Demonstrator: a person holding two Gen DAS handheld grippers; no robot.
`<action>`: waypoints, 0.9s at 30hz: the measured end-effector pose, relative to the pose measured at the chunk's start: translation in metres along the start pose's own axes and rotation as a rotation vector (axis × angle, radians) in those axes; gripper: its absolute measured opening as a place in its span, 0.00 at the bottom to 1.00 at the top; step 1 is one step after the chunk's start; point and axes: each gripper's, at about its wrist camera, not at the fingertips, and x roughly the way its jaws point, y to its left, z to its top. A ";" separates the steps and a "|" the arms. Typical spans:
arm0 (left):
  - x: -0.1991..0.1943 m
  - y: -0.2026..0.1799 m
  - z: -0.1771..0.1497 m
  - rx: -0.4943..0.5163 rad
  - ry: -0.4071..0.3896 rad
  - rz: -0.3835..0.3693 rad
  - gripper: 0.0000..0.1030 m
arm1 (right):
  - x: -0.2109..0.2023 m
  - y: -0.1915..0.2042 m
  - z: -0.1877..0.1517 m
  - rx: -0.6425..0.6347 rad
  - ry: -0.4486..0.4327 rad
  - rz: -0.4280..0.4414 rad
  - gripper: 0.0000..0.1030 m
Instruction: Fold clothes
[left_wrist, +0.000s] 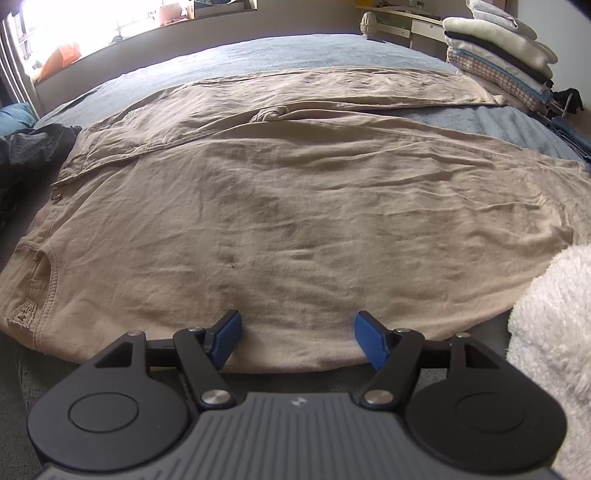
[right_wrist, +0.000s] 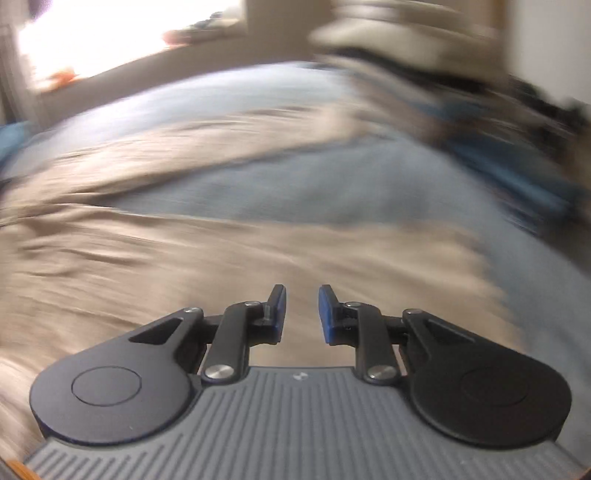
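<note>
Beige trousers (left_wrist: 295, 206) spread flat on blue bed cover (left_wrist: 295, 51). Left gripper (left_wrist: 297, 341) wide open over near edge, holding nothing. Right gripper (right_wrist: 302, 314) slightly open, empty, view blurred. Risk: pinching only 1 layer, dragging wrinkles.

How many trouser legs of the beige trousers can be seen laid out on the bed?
2. The near trouser leg of the beige cotton trousers lies just ahead of the left gripper; the far trouser leg stretches toward the stack of folded clothes.

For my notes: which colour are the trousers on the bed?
Beige trousers; clearest in left wrist view.
</note>
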 end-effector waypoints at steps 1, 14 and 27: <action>0.000 0.000 0.000 -0.002 0.000 -0.002 0.67 | 0.016 0.020 0.011 -0.033 0.011 0.066 0.18; 0.003 0.011 -0.006 0.014 -0.030 -0.067 0.69 | 0.137 0.114 0.073 -0.172 0.125 0.053 0.17; 0.004 0.011 -0.007 0.026 -0.041 -0.083 0.71 | 0.085 0.063 0.047 -0.177 0.272 0.039 0.17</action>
